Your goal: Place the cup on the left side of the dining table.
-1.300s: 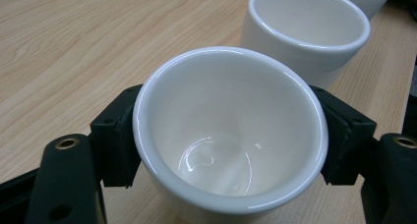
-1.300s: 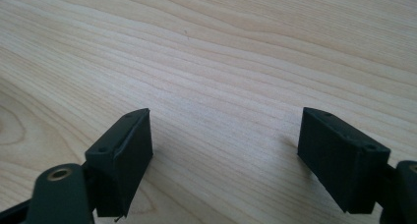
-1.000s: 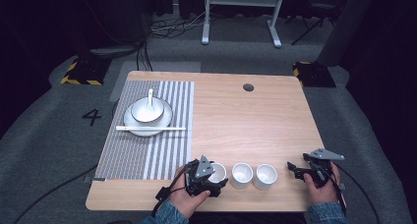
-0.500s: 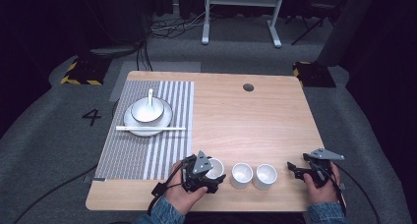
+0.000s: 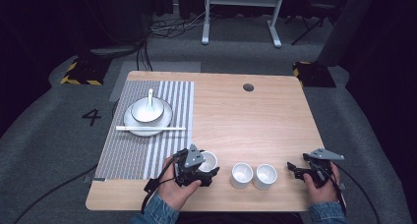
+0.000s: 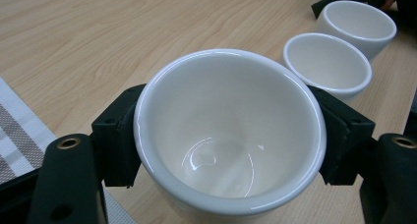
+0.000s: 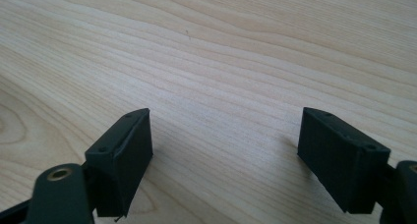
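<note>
My left gripper (image 5: 206, 164) is shut on a white cup (image 5: 209, 159) near the table's front edge, just right of the striped mat. In the left gripper view the empty cup (image 6: 228, 135) sits squeezed between both black jaws, and the gripper (image 6: 228, 150) holds it upright. Two more white cups (image 5: 241, 174) (image 5: 265, 176) stand side by side to its right; they appear again as the nearer cup (image 6: 327, 64) and the farther cup (image 6: 356, 25). My right gripper (image 5: 293, 170) stands open right of them, with bare wood between its jaws (image 7: 223, 155).
A striped placemat (image 5: 147, 150) covers the table's left side. On it stands a plate (image 5: 132, 122) carrying a bowl (image 5: 145, 111) with a spoon (image 5: 150, 95), and chopsticks (image 5: 150, 128) lie across the plate's near rim. A round cable hole (image 5: 248, 87) marks the far side.
My left gripper has carried the cup a little left and away from the other two cups. The right gripper has stayed put.
</note>
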A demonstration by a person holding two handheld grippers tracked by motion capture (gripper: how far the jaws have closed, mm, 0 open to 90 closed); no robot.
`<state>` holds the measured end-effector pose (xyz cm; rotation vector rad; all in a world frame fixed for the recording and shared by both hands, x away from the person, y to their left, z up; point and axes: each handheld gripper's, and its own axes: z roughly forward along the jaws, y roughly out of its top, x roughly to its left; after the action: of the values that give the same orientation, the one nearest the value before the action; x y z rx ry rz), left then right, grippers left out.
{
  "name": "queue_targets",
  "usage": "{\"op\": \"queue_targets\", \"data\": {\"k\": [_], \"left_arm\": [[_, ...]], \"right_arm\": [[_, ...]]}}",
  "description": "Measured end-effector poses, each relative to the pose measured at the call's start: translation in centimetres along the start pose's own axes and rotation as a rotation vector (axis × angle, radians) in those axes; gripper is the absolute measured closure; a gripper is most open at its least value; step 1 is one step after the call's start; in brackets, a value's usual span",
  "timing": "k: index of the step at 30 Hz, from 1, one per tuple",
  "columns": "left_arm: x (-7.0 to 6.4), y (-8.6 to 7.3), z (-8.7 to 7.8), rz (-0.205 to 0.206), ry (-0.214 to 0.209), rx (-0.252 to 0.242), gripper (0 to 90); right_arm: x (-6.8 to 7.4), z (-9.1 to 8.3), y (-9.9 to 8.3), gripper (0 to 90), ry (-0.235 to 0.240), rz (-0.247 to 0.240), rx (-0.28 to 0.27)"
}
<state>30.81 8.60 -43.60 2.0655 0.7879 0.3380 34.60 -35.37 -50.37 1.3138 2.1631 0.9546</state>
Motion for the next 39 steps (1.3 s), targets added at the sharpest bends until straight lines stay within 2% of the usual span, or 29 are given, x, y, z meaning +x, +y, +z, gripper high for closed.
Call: {"op": "queue_targets", "data": {"k": [5, 9, 17, 26, 35, 39], "left_arm": [[0.9, 0.2, -0.9, -0.021, 0.025, -0.019, 26.5], [1.6, 0.3, -1.7, -0.014, 0.055, -0.014, 26.5], [2.9, 0.4, -2.4, -0.050, 0.094, -0.028, 26.5], [5.5, 0.0, -3.8, -0.104, 0.173, -0.046, 26.5], [7.7, -0.3, -4.8, -0.131, 0.239, -0.056, 26.5], [9.0, -0.7, -5.0, -0.146, 0.291, -0.043, 26.5]], "right_arm": [[0.0, 0.0, 0.0, 21.1, 0.000, 0.000, 0.000], [0.0, 0.0, 0.0, 21.1, 0.001, 0.000, 0.000], [0.0, 0.0, 0.0, 21.1, 0.001, 0.000, 0.001], [0.0, 0.0, 0.0, 21.0, 0.002, 0.001, 0.001], [0.0, 0.0, 0.0, 21.0, 0.002, 0.001, 0.001], [0.0, 0.0, 0.0, 21.0, 0.001, 0.001, 0.001]]}}
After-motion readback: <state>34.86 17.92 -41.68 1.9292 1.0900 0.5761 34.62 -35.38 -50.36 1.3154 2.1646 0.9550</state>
